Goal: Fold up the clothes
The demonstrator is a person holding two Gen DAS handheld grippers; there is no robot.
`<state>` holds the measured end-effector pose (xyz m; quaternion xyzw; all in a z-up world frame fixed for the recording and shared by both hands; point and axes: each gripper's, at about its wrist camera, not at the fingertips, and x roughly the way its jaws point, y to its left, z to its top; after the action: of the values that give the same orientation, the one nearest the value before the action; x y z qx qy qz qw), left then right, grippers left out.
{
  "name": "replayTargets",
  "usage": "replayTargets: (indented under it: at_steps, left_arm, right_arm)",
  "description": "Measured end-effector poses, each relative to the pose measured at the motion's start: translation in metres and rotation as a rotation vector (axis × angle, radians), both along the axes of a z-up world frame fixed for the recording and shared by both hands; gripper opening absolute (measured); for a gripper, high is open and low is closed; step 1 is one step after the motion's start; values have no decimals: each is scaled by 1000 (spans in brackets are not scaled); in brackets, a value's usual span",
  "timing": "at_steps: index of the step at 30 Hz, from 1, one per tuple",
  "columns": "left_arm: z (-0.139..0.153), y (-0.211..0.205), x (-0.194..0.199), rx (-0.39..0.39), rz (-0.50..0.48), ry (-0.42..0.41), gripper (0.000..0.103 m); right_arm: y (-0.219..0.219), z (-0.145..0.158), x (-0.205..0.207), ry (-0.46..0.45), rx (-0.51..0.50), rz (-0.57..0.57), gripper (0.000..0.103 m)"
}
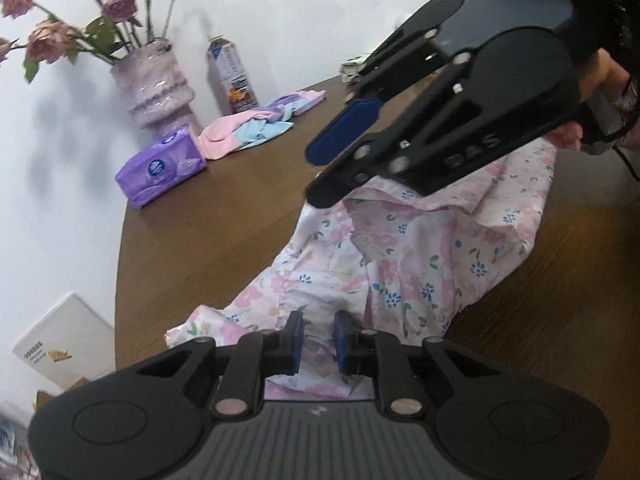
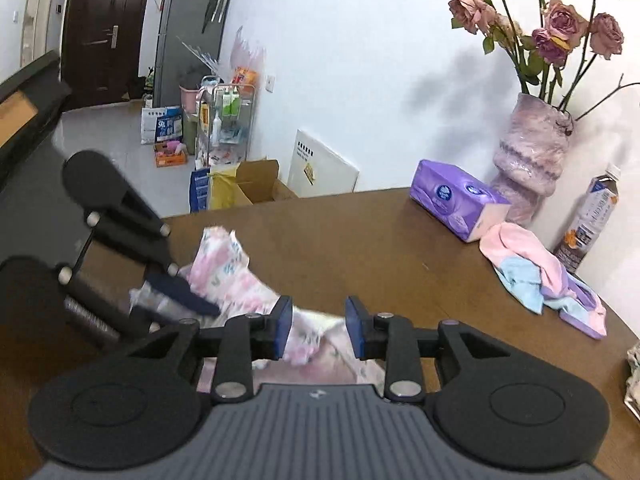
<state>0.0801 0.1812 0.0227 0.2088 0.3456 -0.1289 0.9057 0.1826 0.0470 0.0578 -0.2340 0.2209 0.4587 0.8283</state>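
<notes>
While the left gripper [image 1: 316,346] hangs with its jaws apart over the crumpled pink floral cotton garment [image 1: 400,256] on the brown wooden table [image 1: 208,224], the right gripper [image 2: 318,330], also unclenched, straddles a fold, probably lining up a pinch.

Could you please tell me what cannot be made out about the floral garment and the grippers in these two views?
- Floral garment: type and full shape unclear, crumpled; right gripper covers its far part in the left wrist view.
- Left gripper: motion-blurred in the right wrist view, grip on the cloth unclear.
- Right gripper: cloth between the pads is blurred, contact unclear.
- Bottle: label too small to read.
</notes>
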Motion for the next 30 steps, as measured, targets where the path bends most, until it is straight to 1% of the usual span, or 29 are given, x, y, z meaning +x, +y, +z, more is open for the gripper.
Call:
replayTargets:
  at_steps: [1,2,3,4,6,7,8,11,13,14,17,19,21,25,27,29,30]
  left_arm:
    - [0,-1,-2,-1,13,-4,14]
    - [1,-1,-5,-4,28,-9,14]
    - [0,-2,-7,-7,41,-15,14]
    - [1,-2,-9,-10,46,-18,14]
    - [2,-3,-14,-17,57,-23,16]
    - [5,-2,-17,-24,56,-34,19]
    - [11,-1,-20,-38,59,-51,19]
    - [33,14,-25,-112,121,-115,19]
    - [42,25,-24,-148,175,-128,19]
    - [42,28,-20,-154,193,-123,19]
    - [32,30,-7,-169,202,-46,17]
    - [19,25,-1,-155,205,15,11]
    - [7,22,2,-148,218,42,10]
    - [4,20,-1,-169,248,26,8]
    - [3,19,-4,-157,248,15,8]
    - [4,18,-2,-159,262,16,9]
    - [5,18,-1,-163,269,9,11]
  right_arm:
    - [4,-2,4,5,-2,5,28]
    - [9,-7,8,7,-26,-2,25]
    - [15,-13,13,8,-54,-11,15]
    - [20,-18,17,10,-82,-20,9]
    - [22,-28,23,59,-107,-35,9]
    - [21,-32,24,85,-111,-32,9]
    - [19,-35,25,101,-117,-26,8]
    - [14,-41,24,87,-98,-15,8]
    - [12,-43,28,99,-87,-16,8]
    - [12,-43,29,104,-85,-16,8]
    - [11,-43,30,112,-77,-19,9]
    - [10,-43,30,118,-72,-21,9]
    - [9,-43,30,124,-65,-23,9]
    - [8,-44,28,124,-57,-29,10]
    - [8,-44,28,118,-54,-31,10]
    - [8,-44,28,115,-53,-31,10]
    - [6,-41,28,125,-41,-37,12]
